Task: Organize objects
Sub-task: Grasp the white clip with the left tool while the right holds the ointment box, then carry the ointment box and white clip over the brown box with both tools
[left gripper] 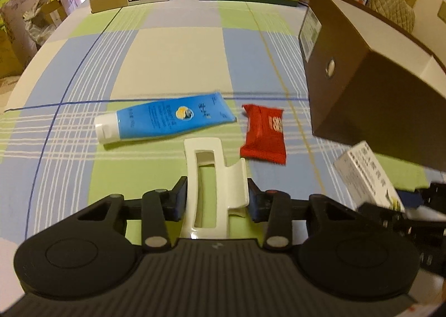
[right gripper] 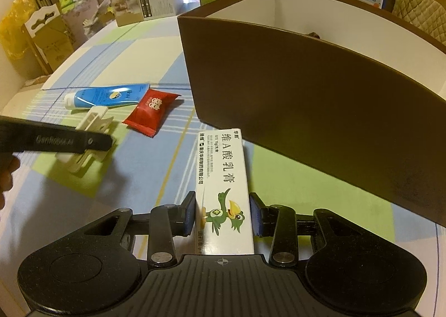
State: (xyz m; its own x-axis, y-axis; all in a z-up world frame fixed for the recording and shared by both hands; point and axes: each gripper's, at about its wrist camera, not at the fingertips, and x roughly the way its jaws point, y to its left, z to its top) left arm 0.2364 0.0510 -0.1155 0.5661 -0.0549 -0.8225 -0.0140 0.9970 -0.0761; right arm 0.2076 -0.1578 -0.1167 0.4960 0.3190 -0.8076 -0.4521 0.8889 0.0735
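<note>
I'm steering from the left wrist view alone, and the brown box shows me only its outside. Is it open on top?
Observer: Yes. The right wrist view shows the brown box open-topped, with a white inside.
Operator: The white carton at my right edge is blurred. Is it held?
Observer: The right hand-held gripper is shut on the white ointment carton, a green cartoon bird printed on it.
Operator: How close is it to the box?
Observer: The carton's far end is level with the box's near wall, below the rim.
</note>
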